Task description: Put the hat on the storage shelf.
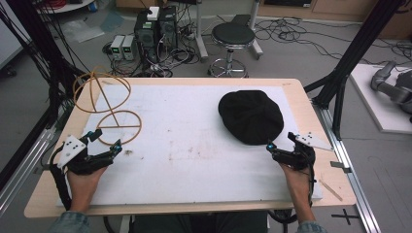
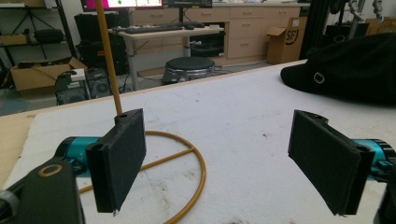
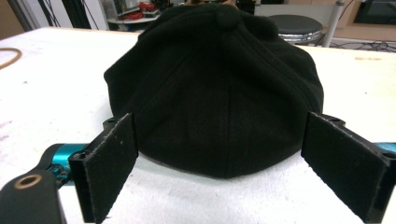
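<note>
On table: one hat [image 1: 251,116], one stand [image 1: 107,104].

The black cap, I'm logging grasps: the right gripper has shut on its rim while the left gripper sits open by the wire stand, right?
Not quite. The right gripper is open, its jaws apart and short of the black cap, as the right gripper view shows. The left gripper is open by the wire stand.
</note>
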A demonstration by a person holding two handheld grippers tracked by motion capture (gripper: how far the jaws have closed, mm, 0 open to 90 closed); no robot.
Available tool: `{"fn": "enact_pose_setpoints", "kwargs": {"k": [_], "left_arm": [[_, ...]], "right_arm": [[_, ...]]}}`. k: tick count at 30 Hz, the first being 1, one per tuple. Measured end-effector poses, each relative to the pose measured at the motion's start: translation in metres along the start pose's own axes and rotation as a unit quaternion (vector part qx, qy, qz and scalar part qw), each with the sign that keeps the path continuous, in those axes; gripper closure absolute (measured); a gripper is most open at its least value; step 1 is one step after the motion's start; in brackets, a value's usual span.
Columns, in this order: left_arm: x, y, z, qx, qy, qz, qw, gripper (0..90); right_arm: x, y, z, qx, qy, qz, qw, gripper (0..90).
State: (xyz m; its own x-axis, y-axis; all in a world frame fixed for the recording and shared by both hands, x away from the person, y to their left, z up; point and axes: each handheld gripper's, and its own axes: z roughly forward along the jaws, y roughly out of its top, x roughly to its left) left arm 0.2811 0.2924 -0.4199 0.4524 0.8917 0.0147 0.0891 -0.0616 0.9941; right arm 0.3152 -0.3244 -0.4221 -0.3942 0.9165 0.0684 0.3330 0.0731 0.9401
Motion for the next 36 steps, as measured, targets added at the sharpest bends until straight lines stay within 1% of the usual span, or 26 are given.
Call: {"fn": "enact_pose_setpoints", "kwargs": {"k": [4,5,8,10,12,13,17,18,20,21,25,26,27,28,29,31,33,34,36], "left_arm": [[0.0,0.0,0.0,0.001,0.0,0.0,1.0,19.5],[0.0,0.0,0.0,0.001,0.0,0.0,1.0,19.5],[0.0,0.0,0.0,0.002,0.0,0.001,1.0,19.5],[0.0,0.0,0.0,0.001,0.001,0.001,1.0,19.5],[0.0,0.0,-0.001,0.0,0.001,0.0,1.0,19.5],[0.001,0.0,-0.001,0.001,0.0,-0.001,1.0,19.5],[0.0,0.0,0.0,0.002,-0.001,0.0,1.0,19.5],[0.0,0.0,0.0,0.001,-0.001,0.0,1.0,19.5],[0.0,0.0,0.0,0.0,-0.001,0.0,1.0,19.5],[0.0,0.0,0.0,0.0,-0.002,-0.001,1.0,19.5],[0.0,0.0,0.001,0.003,-0.004,0.001,1.0,19.5],[0.0,0.0,0.002,0.002,-0.004,0.0,1.0,19.5],[0.0,0.0,0.002,0.002,-0.004,0.0,1.0,19.5],[0.0,0.0,0.002,0.001,-0.004,-0.001,1.0,19.5],[0.0,0.0,0.002,0.001,-0.005,-0.001,1.0,19.5],[0.0,0.0,0.003,0.002,-0.005,-0.003,1.0,19.5],[0.0,-0.001,0.003,0.003,-0.006,-0.001,1.0,19.5],[0.0,-0.001,0.004,0.003,-0.007,-0.002,1.0,19.5],[0.0,-0.001,0.004,0.003,-0.008,-0.001,1.0,19.5]], "right_arm": [[0.001,0.002,0.0,-0.005,0.002,-0.003,1.0,10.6],[0.002,0.003,0.0,-0.004,0.003,0.0,1.0,10.6],[0.001,0.006,0.001,-0.012,0.004,-0.001,0.9999,10.6],[0.001,0.008,0.0,-0.01,0.005,0.002,0.9999,10.6],[0.001,0.012,0.0,-0.014,0.003,-0.004,0.9999,10.6],[0.001,0.013,0.0,-0.014,0.004,-0.002,0.9999,10.6],[0.001,0.019,0.002,-0.016,0.006,-0.009,0.9998,10.6],[0.002,0.024,0.004,-0.02,0.004,-0.015,0.9997,10.6],[0.002,0.03,0.007,-0.022,0.005,-0.019,0.9996,10.6],[0.002,0.03,0.007,-0.022,0.005,-0.019,0.9996,10.6],[0.001,0.039,0.014,-0.031,0.006,-0.02,0.9993,10.6],[0.0,0.041,0.016,-0.031,0.007,-0.02,0.9993,10.9],[-0.001,0.044,0.023,-0.018,0.013,-0.02,0.9995,12.6],[-0.001,0.044,0.023,-0.018,0.013,-0.02,0.9995,12.6],[-0.001,0.045,0.028,-0.019,0.015,-0.024,0.9994,12.6],[0.0,0.046,0.03,-0.016,0.014,-0.023,0.9995,12.6],[0.001,0.049,0.037,-0.017,0.015,-0.022,0.9995,12.6],[0.001,0.049,0.037,-0.017,0.015,-0.022,0.9995,12.6],[0.001,0.053,0.045,-0.026,0.015,-0.02,0.9993,12.6]]}}
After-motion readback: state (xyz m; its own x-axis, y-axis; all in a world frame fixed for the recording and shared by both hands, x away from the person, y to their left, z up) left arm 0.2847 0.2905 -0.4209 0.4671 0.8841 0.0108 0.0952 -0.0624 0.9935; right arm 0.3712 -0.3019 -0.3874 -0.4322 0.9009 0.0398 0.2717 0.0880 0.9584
